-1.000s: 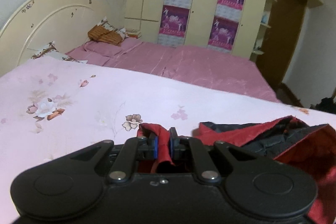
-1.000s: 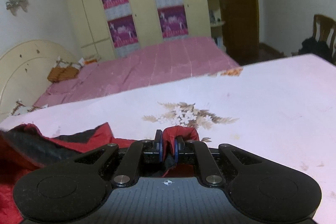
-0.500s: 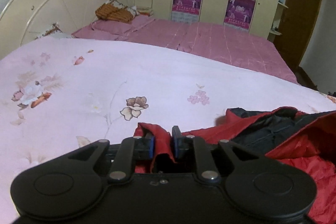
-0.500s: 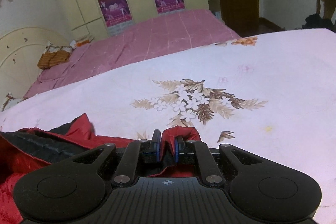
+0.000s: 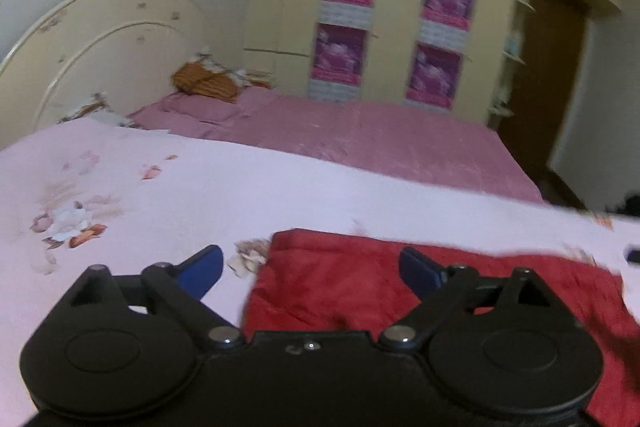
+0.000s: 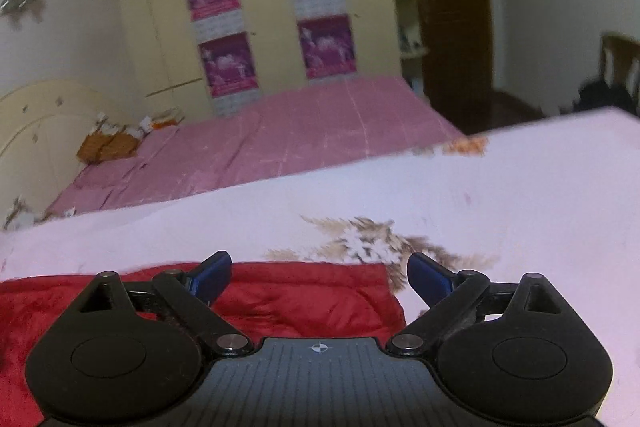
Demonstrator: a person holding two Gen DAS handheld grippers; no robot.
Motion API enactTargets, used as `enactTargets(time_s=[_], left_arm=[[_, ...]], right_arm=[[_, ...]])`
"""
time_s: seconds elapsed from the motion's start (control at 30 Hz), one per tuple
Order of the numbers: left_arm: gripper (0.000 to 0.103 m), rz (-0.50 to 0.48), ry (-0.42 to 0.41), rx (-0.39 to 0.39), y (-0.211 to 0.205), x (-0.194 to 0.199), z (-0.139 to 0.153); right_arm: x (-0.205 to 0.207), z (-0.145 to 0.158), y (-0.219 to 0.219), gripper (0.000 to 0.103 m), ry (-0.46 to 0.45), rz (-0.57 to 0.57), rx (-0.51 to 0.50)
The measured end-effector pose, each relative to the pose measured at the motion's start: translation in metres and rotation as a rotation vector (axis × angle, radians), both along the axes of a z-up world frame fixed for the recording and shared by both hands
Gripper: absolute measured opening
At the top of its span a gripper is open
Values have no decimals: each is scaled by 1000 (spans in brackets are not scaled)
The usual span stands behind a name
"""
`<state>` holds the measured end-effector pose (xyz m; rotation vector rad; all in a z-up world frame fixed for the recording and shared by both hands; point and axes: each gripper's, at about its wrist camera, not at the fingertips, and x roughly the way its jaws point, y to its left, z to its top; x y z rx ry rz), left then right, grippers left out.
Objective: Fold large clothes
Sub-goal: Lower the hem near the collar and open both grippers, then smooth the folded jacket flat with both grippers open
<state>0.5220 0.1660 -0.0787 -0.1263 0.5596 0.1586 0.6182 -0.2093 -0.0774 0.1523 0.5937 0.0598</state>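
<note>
The left tool point(image 5: 310, 269) has its blue-tipped fingers spread wide with nothing between them, poised over the left corner of the red garment point(image 5: 360, 287). The right tool point(image 6: 320, 277) is spread just as wide and equally empty, straddling the garment's point(image 6: 300, 301) right corner, one finger over the cloth and the other over bare sheet. Placed like this, at the two ends of the same far edge, the tools look as if they have let a fold down squarely so the edge lands straight.

The garment lies flat on the pale floral bedsheet point(image 5: 280, 195), near the edge of the bed closest to the cameras, its far hem running roughly level and its quilted-looking surface fairly smooth. To its right in the left wrist view the cloth turns darker, though blur hides the detail. A brown flower print point(image 6: 376, 243) shows on the sheet just beyond the right corner.

Behind it stretches a pink bedspread point(image 6: 280, 143), with a curved cream headboard point(image 5: 92, 47) and a wardrobe carrying purple posters point(image 6: 276, 15).
</note>
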Motion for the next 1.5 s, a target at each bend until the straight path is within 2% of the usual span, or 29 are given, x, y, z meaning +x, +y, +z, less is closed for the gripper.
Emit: enactTargets(time_s=[0.1,0.17,0.3,0.37,0.57,0.7,0.8,0.9,1.0,1.17,1.33,1.5], left_arm=[[81,-71,49,89,-24,1,-10],[77,-83,89,106,-33,5,-23],[76,-33,139,133,-34,13,-47],[81,-12,150,113,-27,10,-58],[86,12,164,109,-25,19,-64],[90,23,195,87,-21,27,-68],[90,29,217,87,-19,32,-65],[86,39,234,69,-17,31,-57],[85,37,223,50,-20,24,-44],[86,-43,178,33,-41,7,-22],[87,-106,169,27,-64,-14,-20],[87,-112,184,54,-70,-31,-36]], right_arm=[[-3,-8,27,75,29,98,-66],[-2,-18,42,74,55,135,-92],[1,-43,65,74,91,167,-178],[6,-54,69,74,99,168,-207],[28,-82,67,74,122,137,-272],[40,-95,55,74,138,106,-262],[45,-93,48,75,163,103,-232],[37,-76,42,75,175,96,-187],[13,-49,44,75,129,117,-159],[-24,-21,58,75,61,158,-147],[-54,-19,76,75,42,184,-149],[-77,-33,84,75,61,197,-149]])
